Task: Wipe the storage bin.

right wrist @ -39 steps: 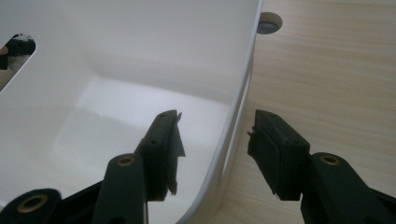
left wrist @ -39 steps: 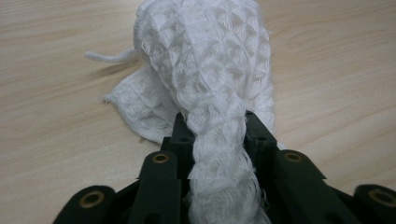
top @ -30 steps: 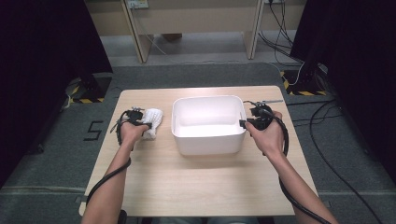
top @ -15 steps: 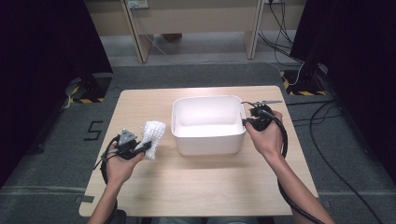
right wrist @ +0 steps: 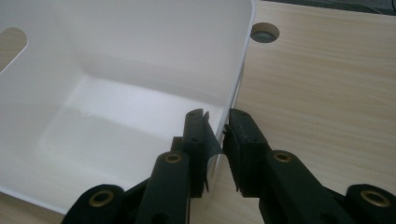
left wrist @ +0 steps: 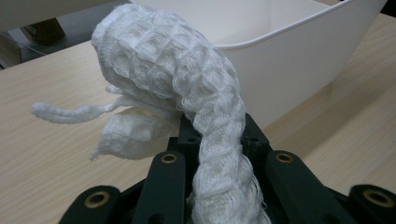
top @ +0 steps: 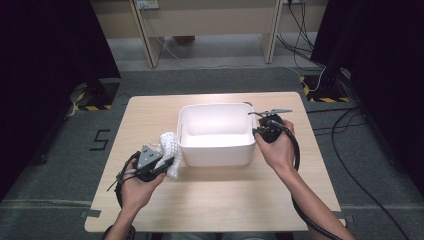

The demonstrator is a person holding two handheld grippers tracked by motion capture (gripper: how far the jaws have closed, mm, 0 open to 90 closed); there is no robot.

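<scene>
The left tool (top: 162, 162) is clamped tight on a white cloth (top: 170, 150). The cloth sticks up from between the jaws and bends over toward the white tub (top: 216, 156). It hangs in the air just beside the tub's left wall, close to the front corner. A thin string from the cloth (left wrist: 65, 113) dangles to the side.

The right tool (top: 258, 131) sits on the tub's right wall. One jaw is inside the tub (right wrist: 116, 93) and one is outside, with the thin rim between them. The jaws have just been moving, and the pads look pressed on the wall.

The tub stands in the middle of the surface (top: 215, 200). There is lots of bare room in front of both tools, toward the near edge. Behind the right tool there is a small round hole (right wrist: 265, 32) in the surface.
</scene>
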